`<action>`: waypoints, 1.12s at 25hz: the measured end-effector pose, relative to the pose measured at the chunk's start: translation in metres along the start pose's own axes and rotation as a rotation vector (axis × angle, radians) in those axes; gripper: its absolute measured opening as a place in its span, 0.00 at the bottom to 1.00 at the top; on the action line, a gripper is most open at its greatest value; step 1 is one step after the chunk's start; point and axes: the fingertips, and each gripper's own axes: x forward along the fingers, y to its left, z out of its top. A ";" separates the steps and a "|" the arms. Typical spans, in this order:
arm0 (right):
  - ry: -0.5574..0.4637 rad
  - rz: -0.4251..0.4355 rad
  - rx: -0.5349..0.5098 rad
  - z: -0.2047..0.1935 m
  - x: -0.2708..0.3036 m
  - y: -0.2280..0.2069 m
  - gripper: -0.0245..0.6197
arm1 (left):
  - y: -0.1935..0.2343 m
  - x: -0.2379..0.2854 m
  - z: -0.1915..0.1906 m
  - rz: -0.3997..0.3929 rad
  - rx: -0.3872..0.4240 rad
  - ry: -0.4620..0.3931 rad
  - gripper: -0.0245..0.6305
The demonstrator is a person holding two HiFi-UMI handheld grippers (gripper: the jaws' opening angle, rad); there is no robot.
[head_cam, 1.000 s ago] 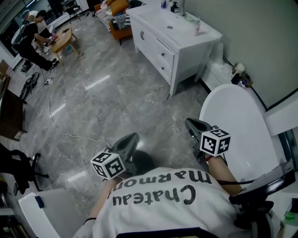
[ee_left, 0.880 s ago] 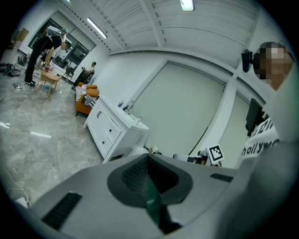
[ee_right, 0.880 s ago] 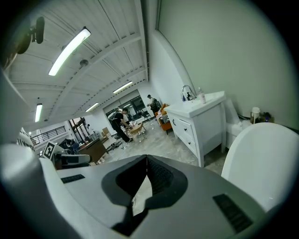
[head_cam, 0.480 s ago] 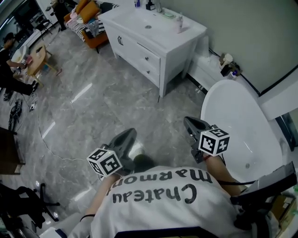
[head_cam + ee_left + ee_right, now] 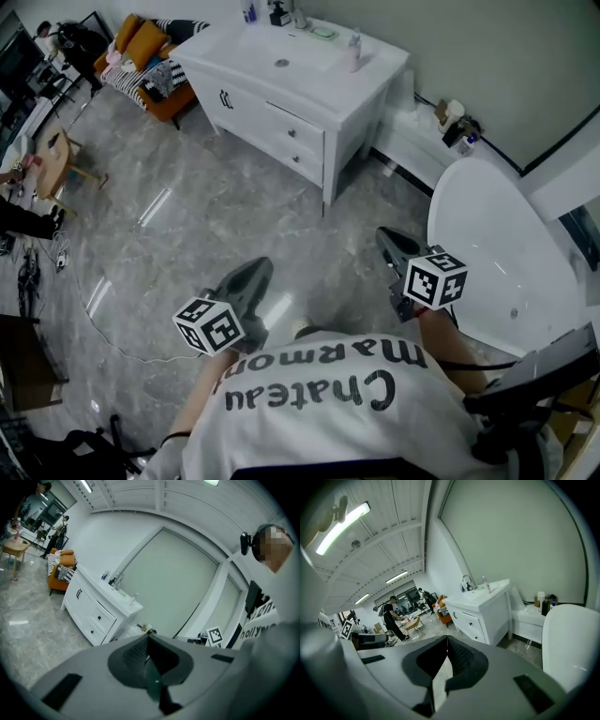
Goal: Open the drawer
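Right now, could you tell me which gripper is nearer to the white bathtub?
The right gripper, close to the rim of the bathtub. The left gripper hangs over the floor, farther left.

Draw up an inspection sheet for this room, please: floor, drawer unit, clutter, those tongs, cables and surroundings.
Surface: grey marbled floor, glossy.
Job's things: white cabinet with two drawers, both closed.
Clutter: bottles on the cabinet top; small containers on the low ledge beside it.
Grippers: left tongs and right tongs both shut, empty, held well short of the cabinet.
Cables: one thin cable looping across the floor at the left.
Surroundings: white bathtub at the right; orange sofa and small wooden table at the far left.
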 end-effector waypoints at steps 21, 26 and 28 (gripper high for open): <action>0.019 -0.042 -0.006 0.006 0.073 0.034 0.05 | 0.080 -0.012 0.040 -0.025 -0.017 0.007 0.03; 0.023 -0.034 -0.014 0.009 0.087 0.043 0.05 | 0.085 -0.018 0.050 -0.028 -0.011 -0.018 0.03; 0.022 -0.019 -0.032 0.012 0.093 0.051 0.05 | 0.086 -0.018 0.057 -0.020 0.000 -0.036 0.03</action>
